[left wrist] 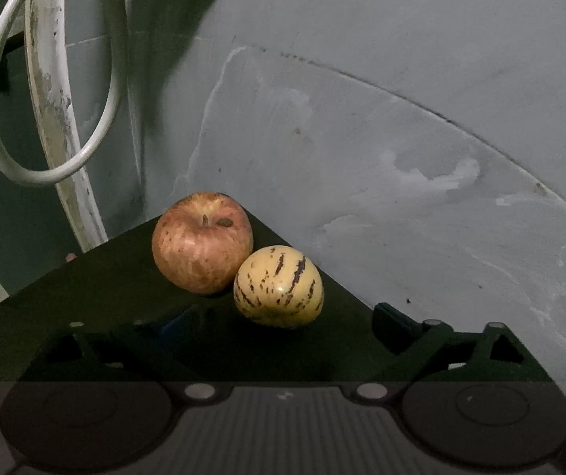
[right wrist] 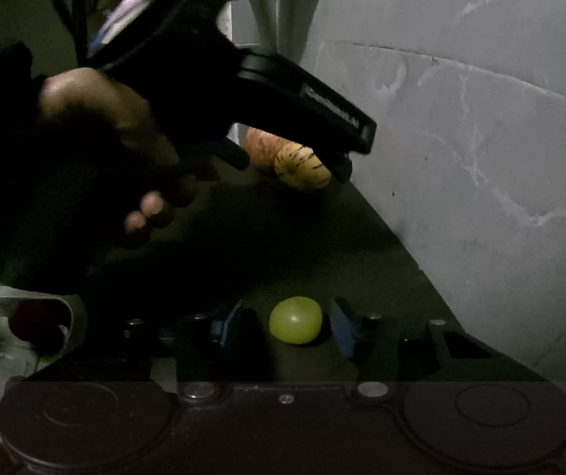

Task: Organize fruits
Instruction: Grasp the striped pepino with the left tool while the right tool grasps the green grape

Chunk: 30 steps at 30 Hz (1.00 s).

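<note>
A dim black table (right wrist: 362,237) by a grey wall. A grape (right wrist: 295,320) is seen lying between the spread blue-padded fingers of the R gripper (right wrist: 289,326), close to both pads, contact not discernible. Farther back, an apple (left wrist: 202,243) and a striped melon (left wrist: 279,285) are seen touching; the melon sits dead ahead of the L gripper (left wrist: 283,326), its fingers spread wide and nothing held. Melon's long axis is judged crosswise to those fingers. A tray (right wrist: 67,316) w/ dark fruit is glimpsed at left.

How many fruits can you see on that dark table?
3: an apple at the far corner, a striped yellow fruit touching it, and a green grape between the right gripper's fingers. The tray at left may hold more.
</note>
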{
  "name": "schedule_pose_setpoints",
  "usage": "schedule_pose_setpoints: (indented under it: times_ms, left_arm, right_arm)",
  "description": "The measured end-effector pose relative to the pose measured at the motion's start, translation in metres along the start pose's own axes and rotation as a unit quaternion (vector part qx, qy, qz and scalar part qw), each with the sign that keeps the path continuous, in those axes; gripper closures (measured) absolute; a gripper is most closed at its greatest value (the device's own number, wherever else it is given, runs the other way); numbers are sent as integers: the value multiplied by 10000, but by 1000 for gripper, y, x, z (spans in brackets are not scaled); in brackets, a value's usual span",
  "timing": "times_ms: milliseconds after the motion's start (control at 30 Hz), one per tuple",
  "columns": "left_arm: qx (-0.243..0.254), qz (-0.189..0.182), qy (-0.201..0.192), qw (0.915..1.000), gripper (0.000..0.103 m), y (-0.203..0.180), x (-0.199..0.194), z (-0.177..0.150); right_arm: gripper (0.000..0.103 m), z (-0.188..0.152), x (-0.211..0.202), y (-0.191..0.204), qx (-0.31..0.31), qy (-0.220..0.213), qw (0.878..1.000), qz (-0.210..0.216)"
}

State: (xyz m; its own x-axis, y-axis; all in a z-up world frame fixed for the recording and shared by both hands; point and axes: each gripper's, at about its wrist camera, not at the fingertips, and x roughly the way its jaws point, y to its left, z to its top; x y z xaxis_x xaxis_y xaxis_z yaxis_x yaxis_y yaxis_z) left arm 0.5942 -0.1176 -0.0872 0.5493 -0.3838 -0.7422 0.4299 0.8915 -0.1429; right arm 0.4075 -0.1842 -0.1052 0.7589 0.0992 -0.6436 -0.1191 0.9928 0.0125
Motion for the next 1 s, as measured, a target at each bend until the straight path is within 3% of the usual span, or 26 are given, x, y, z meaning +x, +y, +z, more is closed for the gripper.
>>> schedule_pose_setpoints:
  times_ms: [167,433,533,1000]
  left_arm:
    - [-173,64,-40,9998,18,1,7,3]
    - [-329,185,-22,9993,27,3,12,5]
    - [-390,208,51,9990,38,4,14,5]
    - [-554,217,24,9982,46,-1,16,6]
  right_arm:
    - [73,0,2,-2,-32,-64,9999,-113]
    - [75,-5,-5,-2,1,-150,9998,-97]
    - [75,-4,-11,-9,34,-170,9998,-131]
    - [75,-5,-9,-21,74,-163,9998,-83]
